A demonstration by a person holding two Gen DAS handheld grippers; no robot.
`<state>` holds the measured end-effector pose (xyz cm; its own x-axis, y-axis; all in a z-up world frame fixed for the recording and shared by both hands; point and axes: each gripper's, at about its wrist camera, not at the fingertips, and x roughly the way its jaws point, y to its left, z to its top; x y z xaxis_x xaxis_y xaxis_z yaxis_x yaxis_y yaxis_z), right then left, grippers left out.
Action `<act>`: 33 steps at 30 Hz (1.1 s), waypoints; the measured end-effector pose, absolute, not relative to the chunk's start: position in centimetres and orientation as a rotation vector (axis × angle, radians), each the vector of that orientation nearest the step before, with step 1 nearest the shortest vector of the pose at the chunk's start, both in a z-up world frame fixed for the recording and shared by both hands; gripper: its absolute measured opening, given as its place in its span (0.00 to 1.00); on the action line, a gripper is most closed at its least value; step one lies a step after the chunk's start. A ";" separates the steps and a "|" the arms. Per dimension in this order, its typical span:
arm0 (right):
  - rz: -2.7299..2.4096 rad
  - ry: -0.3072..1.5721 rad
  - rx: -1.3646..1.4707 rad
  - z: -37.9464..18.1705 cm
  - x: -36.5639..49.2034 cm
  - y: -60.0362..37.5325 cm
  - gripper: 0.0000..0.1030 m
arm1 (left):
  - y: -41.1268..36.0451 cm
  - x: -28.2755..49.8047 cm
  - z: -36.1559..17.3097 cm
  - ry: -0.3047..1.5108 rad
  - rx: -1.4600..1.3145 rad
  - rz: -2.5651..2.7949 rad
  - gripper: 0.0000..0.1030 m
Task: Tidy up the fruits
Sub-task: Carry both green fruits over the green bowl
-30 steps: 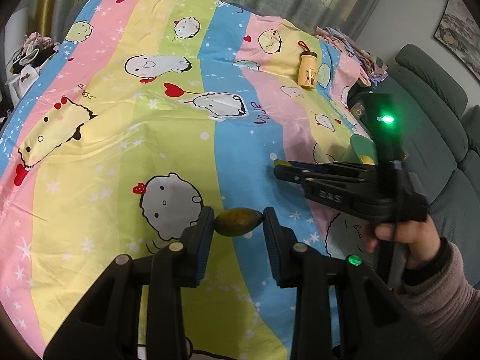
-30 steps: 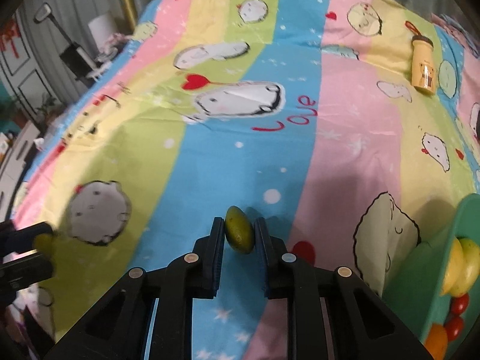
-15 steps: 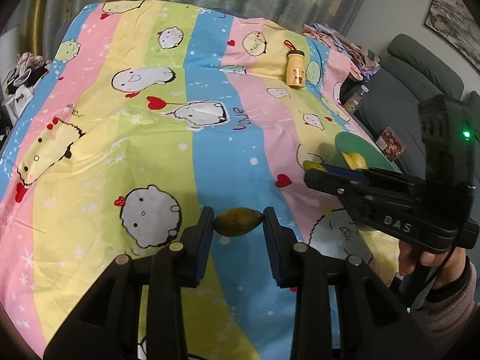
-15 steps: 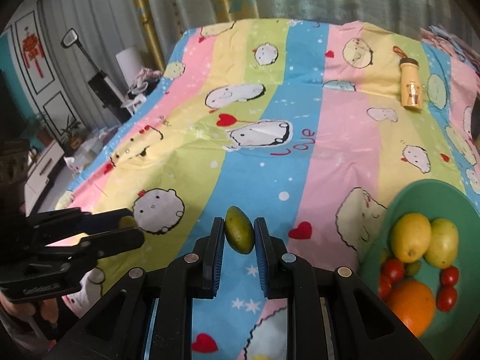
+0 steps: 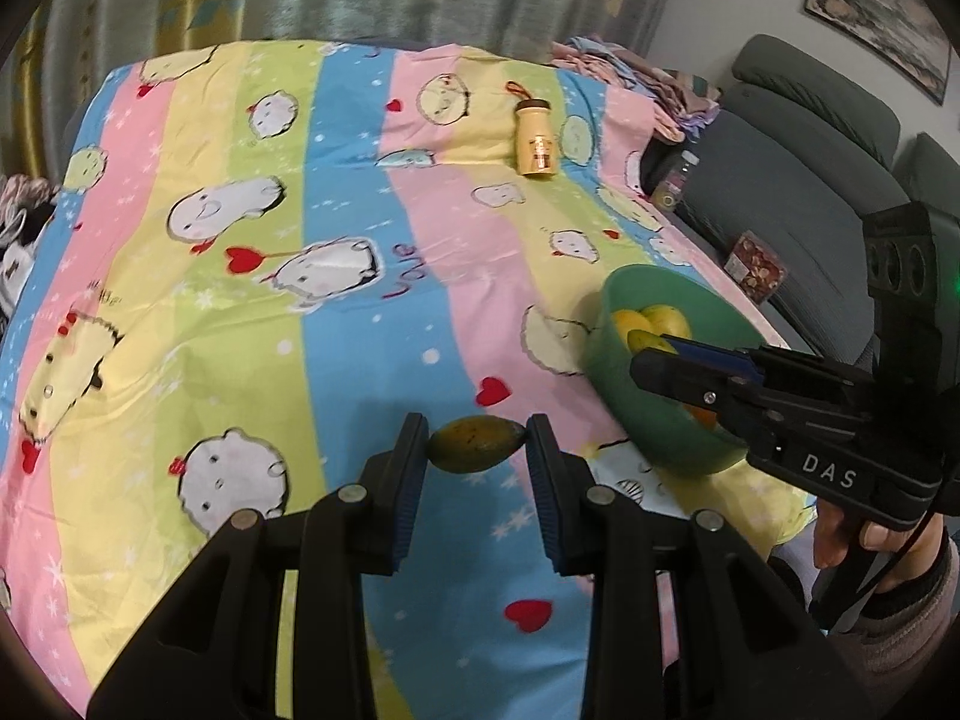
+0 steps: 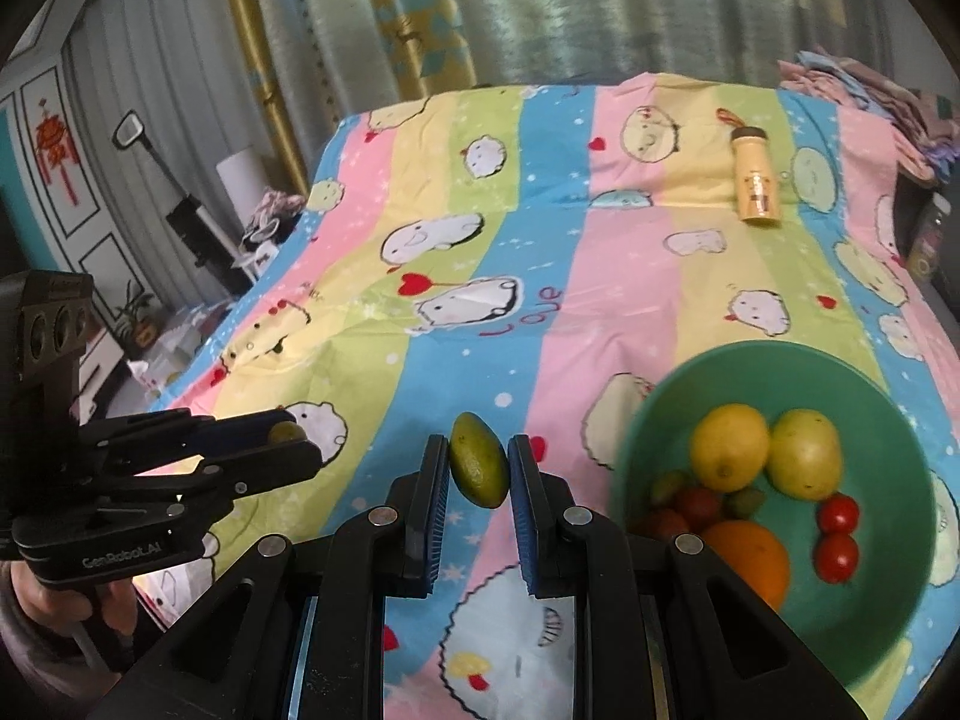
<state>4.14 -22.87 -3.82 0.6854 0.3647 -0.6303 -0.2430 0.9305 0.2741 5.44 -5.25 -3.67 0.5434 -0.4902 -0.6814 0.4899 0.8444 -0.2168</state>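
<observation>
Fruits small, light, smooth: left gripper pinches mango endwise, slip-prone; right gripper clamps lime across belly, near bowl.

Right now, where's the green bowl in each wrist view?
Left wrist: green bowl sits right of centre, partly behind the right tongs, which hold a small fruit over it.
Right wrist: green bowl fills the lower right.
Shared landmark: the yellow bottle lying on the striped sheet beyond the bowl.
</observation>
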 end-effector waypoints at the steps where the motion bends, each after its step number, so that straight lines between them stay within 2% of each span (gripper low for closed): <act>1: 0.335 0.736 0.179 -3.7 4.0 -23.3 0.21 | -5.8 5.5 -3.5 0.805 0.007 -0.587 0.32; 14: 0.237 0.690 0.256 -3.5 2.4 -29.0 0.21 | -13.2 6.0 -1.5 0.763 0.101 -0.675 0.32; 33: 0.111 0.692 0.331 -5.2 0.9 -35.5 0.21 | -21.5 6.5 -2.9 0.791 0.233 -0.748 0.32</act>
